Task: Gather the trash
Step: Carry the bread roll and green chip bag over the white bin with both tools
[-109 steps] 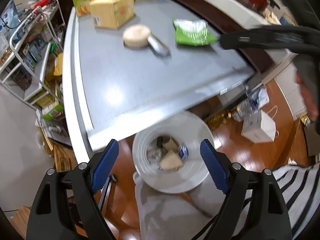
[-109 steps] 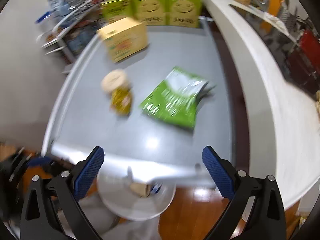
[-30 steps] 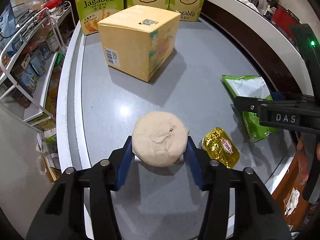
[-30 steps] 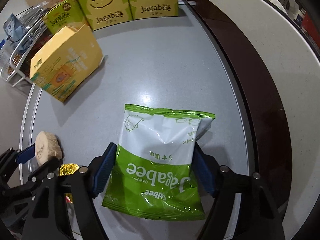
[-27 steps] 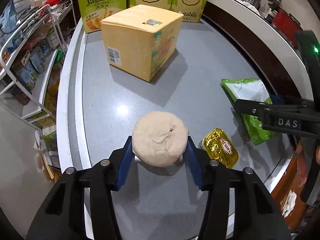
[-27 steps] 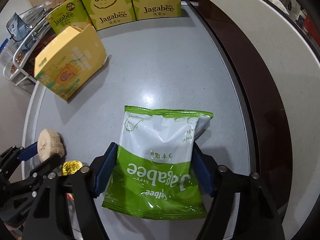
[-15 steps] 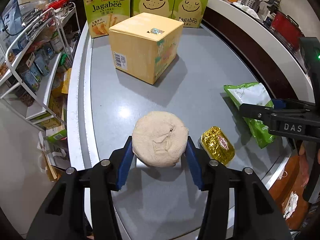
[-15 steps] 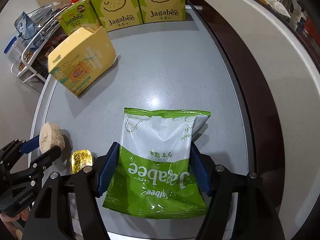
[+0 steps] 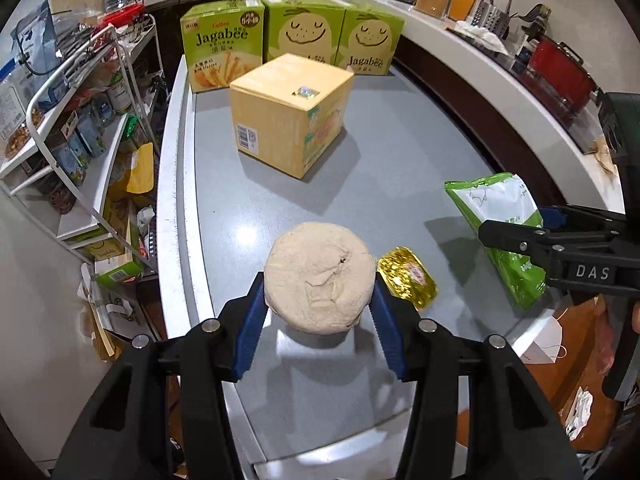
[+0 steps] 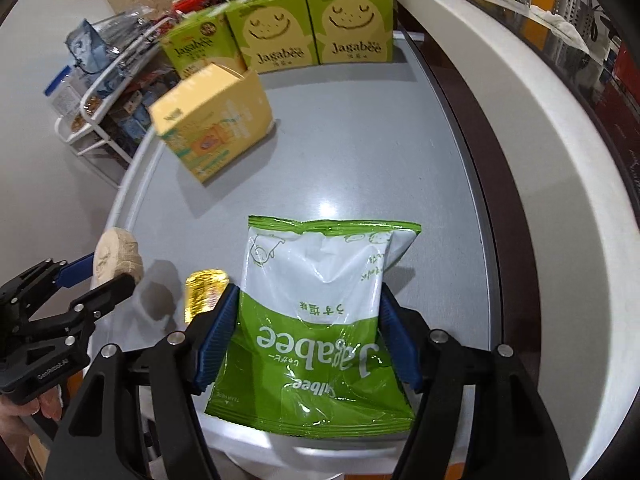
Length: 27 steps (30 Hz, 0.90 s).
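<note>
Left-wrist view: the left gripper (image 9: pixel 320 322) is clamped on a round beige paper-wrapped puck (image 9: pixel 319 276), one blue finger pad (image 9: pixel 250 330) against each side. A shadow lies beneath the puck, which suggests that it is raised off the grey tabletop (image 9: pixel 400 152). A gold foil butter packet (image 9: pixel 407 278) lies on the table at the puck's 3 o'clock, just beside it and ungripped. A yellow carton (image 9: pixel 292 118) stands at 12 o'clock, with three green Jagabee boxes (image 9: pixel 292 32) ranged behind it along the table's far edge. A wire shelf rack (image 9: pixel 72 140) occupies 9 to 10 o'clock, beyond the table edge.

Right-wrist view: the right gripper (image 10: pixel 308 334) is closed across the lower half of a green-and-white Jagabee snack bag (image 10: pixel 320 312), its pads pressing both side edges. The bag's bottom hem overhangs the near table edge at 6 o'clock; whether it is fully clear of the surface cannot be told. The left gripper and puck appear at 9 o'clock, the foil packet between the two grippers.

Progress, as judged: two pieces of trash are in hand but not yet binned, and no bin can be made out in either view. The foil packet is yet to be collected. The carton and boxes may or may not count as trash.
</note>
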Tool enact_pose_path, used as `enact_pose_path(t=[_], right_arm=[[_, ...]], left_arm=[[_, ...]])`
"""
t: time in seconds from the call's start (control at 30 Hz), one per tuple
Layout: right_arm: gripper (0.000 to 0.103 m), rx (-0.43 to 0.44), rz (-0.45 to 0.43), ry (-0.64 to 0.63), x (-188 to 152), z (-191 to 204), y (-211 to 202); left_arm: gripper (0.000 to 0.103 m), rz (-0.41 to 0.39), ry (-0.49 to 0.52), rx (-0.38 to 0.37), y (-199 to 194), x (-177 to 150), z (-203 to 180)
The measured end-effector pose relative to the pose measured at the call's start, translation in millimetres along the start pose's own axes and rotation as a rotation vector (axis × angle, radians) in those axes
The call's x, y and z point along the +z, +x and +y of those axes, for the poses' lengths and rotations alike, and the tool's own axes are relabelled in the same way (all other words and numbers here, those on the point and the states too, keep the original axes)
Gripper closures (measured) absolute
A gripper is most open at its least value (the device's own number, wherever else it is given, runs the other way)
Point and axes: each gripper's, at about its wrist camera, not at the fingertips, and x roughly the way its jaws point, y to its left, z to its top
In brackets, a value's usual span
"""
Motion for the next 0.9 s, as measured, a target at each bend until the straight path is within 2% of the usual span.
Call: enact_pose_path(t=[0.2,0.4,0.73,0.9], right_arm=[[0.037,0.040,-0.023,-0.026,-5.8,4.8,-22.9],[0.037,0.116,-0.012,-0.016,-19.6,4.5,-40.7],[0.037,0.195,0.052,-0.005,-54.4,6.8,-54.1],[0.037,0.230,0.117,-0.036,-78.0,13.8,-55.1]], left_arm=[[0.052,-0.020,0.013,-0.018,-21.2,-8.2,-7.0],[0.052,-0.017,0.036,-0.040,-35.9,-21.3,-17.4],[0.052,0.031,0.077,-0.082,-49.4,-53.2,-32.3],[0.052,0.071,0.098,-0.107,-54.4,-73.0,-40.1]])
